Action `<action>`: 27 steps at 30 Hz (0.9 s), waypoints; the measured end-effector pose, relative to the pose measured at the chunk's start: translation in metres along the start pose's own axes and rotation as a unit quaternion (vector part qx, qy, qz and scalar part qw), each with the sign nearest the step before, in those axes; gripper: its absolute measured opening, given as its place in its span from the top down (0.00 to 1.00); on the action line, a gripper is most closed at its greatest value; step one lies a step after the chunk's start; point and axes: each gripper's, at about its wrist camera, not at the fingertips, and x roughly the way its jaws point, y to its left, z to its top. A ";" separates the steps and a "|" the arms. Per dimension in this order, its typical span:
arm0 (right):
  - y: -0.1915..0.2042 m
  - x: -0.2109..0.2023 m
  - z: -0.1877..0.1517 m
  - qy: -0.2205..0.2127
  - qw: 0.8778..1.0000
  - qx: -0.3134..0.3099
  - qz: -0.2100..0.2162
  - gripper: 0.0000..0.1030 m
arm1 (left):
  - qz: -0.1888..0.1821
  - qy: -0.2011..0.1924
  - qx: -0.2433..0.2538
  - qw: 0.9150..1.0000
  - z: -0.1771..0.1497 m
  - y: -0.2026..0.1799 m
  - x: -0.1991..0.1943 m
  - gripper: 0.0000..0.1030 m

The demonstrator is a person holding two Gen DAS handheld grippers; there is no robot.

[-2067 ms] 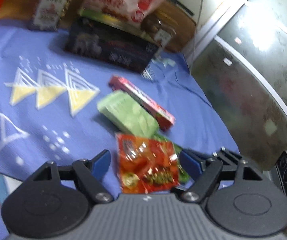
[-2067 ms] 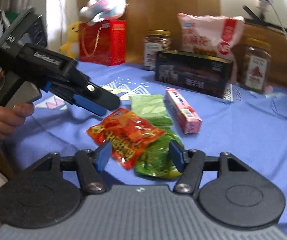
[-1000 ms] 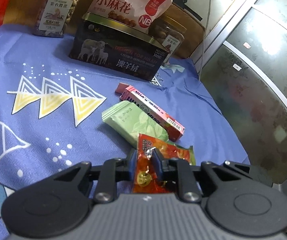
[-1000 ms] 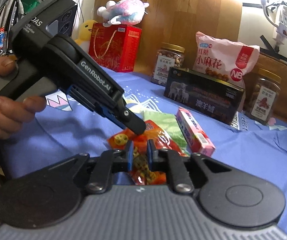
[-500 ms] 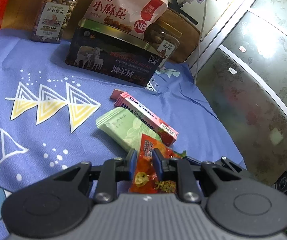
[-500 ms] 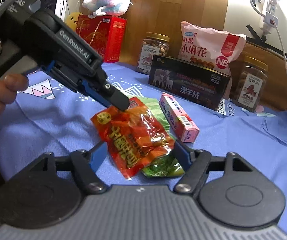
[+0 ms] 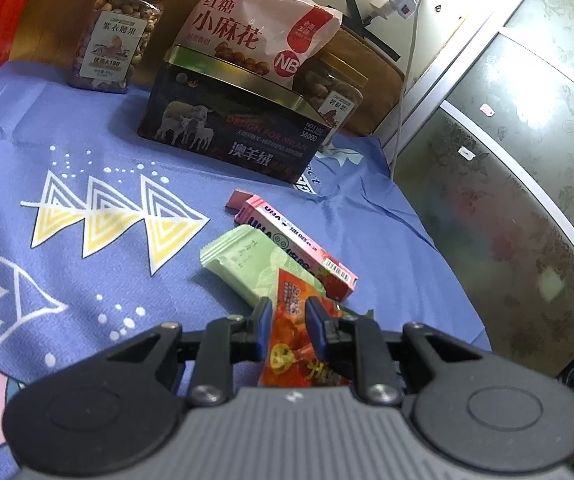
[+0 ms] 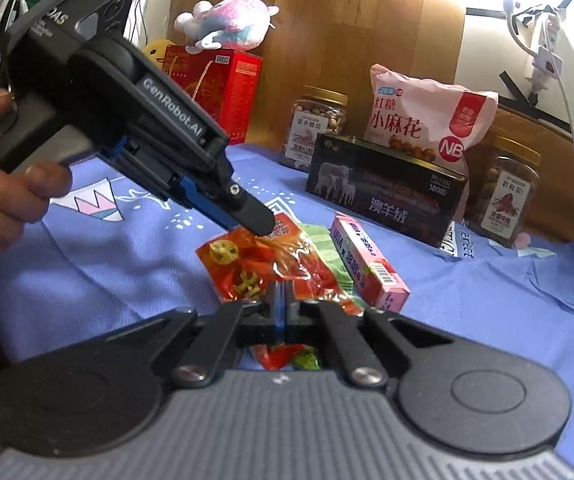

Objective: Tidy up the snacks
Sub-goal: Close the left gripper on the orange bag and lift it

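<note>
My left gripper (image 7: 289,320) is shut on a red-orange snack packet (image 7: 293,344), which also shows in the right wrist view (image 8: 263,264). My right gripper (image 8: 283,300) is shut on the near edge of the same packet. The left gripper (image 8: 255,220) pinches its far top edge there. A pale green packet (image 7: 247,264) and a pink box (image 7: 299,248) lie on the blue cloth (image 7: 67,160) just behind; a darker green packet (image 8: 307,356) peeks out under the red one.
At the back stand a dark tin (image 7: 231,128), a pink snack bag (image 7: 255,32) on it, two nut jars (image 7: 119,36) (image 8: 511,192) and a red gift box (image 8: 215,84) with a plush toy. A glass cabinet door (image 7: 507,200) is at the right.
My right gripper was open half a second ago and has shut on the red packet's near edge. My left gripper keeps its hold and the packet sits slightly higher.
</note>
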 end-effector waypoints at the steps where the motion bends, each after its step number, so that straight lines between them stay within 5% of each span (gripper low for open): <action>1: 0.000 0.001 0.000 0.000 1.000 0.001 -0.001 0.98 | -0.001 0.000 -0.001 1.000 0.000 0.000 0.000 0.82; 6: -0.001 0.002 -0.001 -0.001 1.000 0.004 -0.005 0.95 | 0.000 0.000 -0.001 1.000 0.001 0.000 0.001 0.82; 9: -0.002 0.002 -0.001 -0.001 1.000 0.000 -0.015 0.85 | 0.001 0.001 -0.002 1.000 0.001 0.001 0.002 0.82; 11: -0.004 0.002 -0.002 -0.002 1.000 0.008 -0.027 0.57 | 0.002 0.002 -0.004 1.000 0.001 0.001 0.002 0.82; 13: -0.010 0.002 -0.004 0.004 0.999 0.024 -0.029 0.42 | 0.000 0.001 -0.005 1.000 0.001 0.002 0.002 0.82; 20: -0.008 0.001 -0.010 0.021 1.000 0.017 0.002 0.33 | 0.000 0.002 -0.005 1.000 0.002 0.000 0.003 0.82; 27: -0.004 0.005 -0.009 0.022 1.000 0.000 -0.013 0.28 | -0.017 -0.001 0.014 1.000 0.002 -0.013 0.001 0.82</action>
